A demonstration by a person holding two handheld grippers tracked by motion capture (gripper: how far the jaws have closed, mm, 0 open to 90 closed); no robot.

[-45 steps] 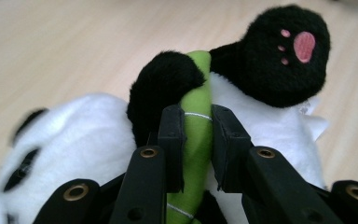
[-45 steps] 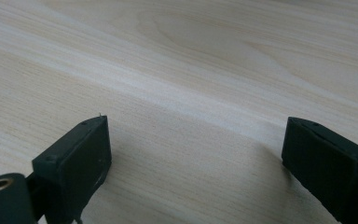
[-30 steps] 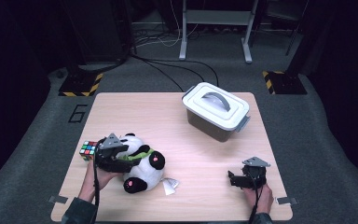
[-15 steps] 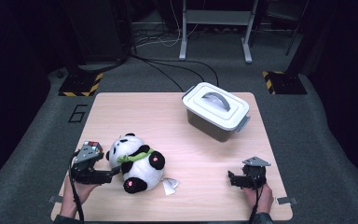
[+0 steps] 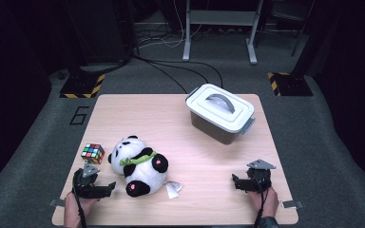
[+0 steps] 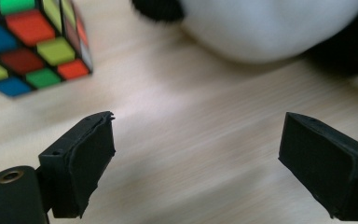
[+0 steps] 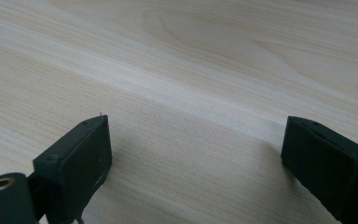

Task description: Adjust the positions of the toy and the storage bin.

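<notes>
On the pale wooden table, a lidded grey plastic box sits toward the far right corner. A black-and-white plush panda lies near the front left, with a multicoloured puzzle cube just to its left and a small white paper tag touching its front right.
</notes>
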